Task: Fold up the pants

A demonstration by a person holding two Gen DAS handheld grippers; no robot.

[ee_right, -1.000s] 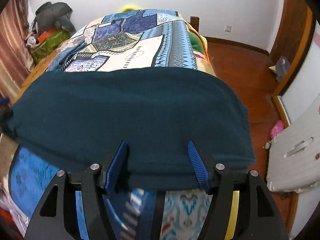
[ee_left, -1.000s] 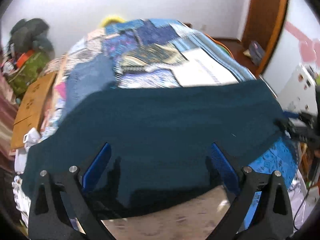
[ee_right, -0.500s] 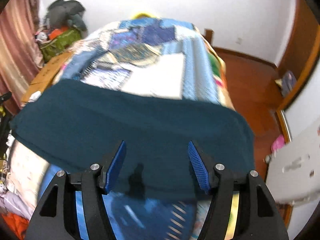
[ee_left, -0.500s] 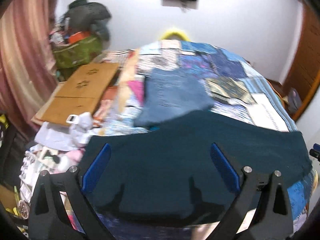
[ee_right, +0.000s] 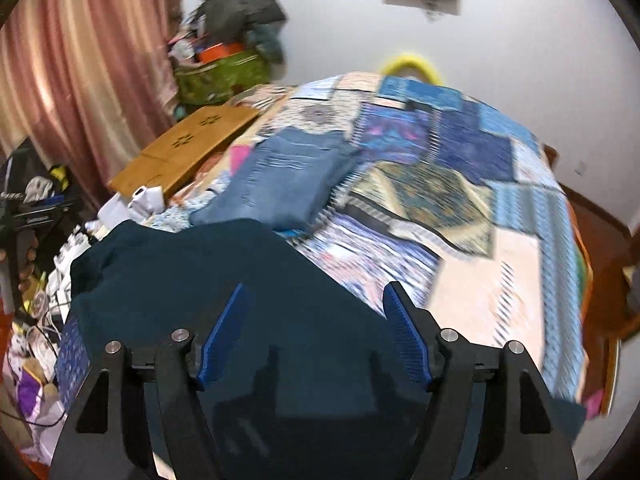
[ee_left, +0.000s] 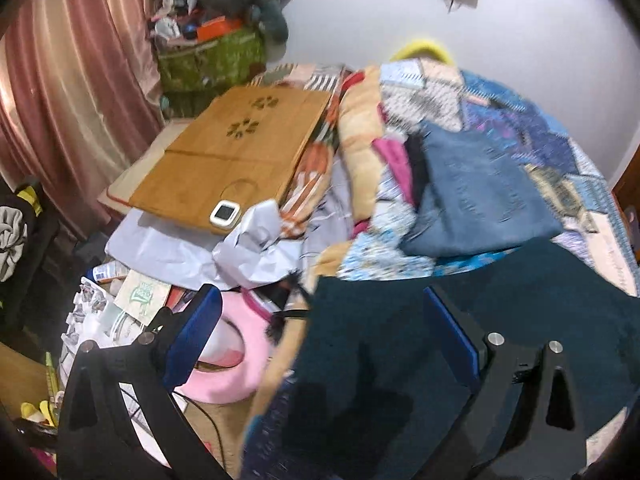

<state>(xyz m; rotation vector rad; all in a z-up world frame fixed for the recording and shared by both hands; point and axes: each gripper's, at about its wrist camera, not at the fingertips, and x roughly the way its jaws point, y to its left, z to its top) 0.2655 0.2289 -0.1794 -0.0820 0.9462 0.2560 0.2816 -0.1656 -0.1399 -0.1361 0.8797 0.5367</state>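
Both views swung left vs earlier; left gripper [ee_left: 320, 332] & right gripper [ee_right: 316, 328] wide open, apparently just above teal pants [ee_right: 224, 280].

Both wrist views look close over the bed's foot end toward the patchwork quilt [ee_left: 500, 128].

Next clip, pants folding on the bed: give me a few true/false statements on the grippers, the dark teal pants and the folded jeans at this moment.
1. Both grippers are open. True: the left gripper and right gripper hold nothing.
2. The dark teal pants hang from the right gripper. False: they lie on the patchwork bedspread.
3. Folded blue jeans lie beyond the pants. True.
4. The wooden board lies on the jeans. False: it lies apart, to their left.
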